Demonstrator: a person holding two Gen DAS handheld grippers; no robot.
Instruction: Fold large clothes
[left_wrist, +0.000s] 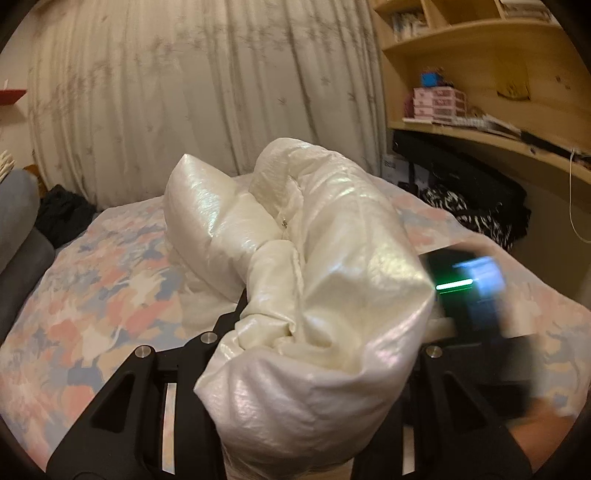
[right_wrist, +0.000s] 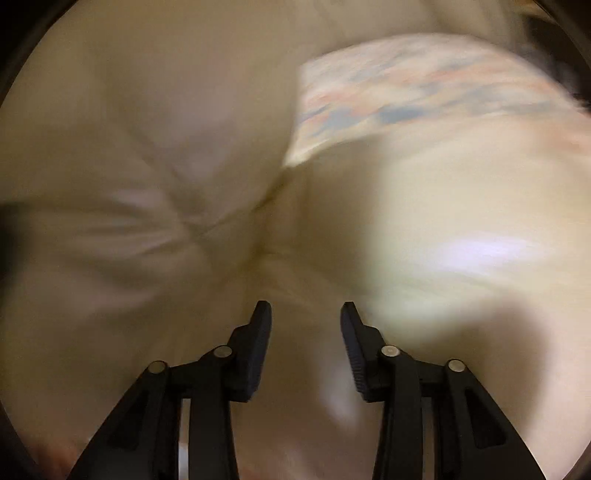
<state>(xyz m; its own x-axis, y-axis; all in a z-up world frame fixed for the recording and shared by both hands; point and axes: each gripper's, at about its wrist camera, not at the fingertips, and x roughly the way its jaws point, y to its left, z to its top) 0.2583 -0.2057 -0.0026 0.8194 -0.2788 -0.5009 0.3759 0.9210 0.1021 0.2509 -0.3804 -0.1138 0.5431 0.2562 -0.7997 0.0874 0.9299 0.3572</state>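
A shiny cream puffer jacket lies bunched on a bed with a floral sheet. In the left wrist view a thick fold of it fills the space between my left gripper's black arms; the fingertips are hidden under the fabric. My right gripper shows blurred at the right, beside the jacket. In the right wrist view my right gripper is open, close above the cream jacket; nothing is between its fingers. That view is motion-blurred.
A wooden desk with shelves stands to the right of the bed, with boxes and dark bags under it. A pale curtain hangs behind. Dark clothing lies at the bed's far left. Floral sheet shows beyond the jacket.
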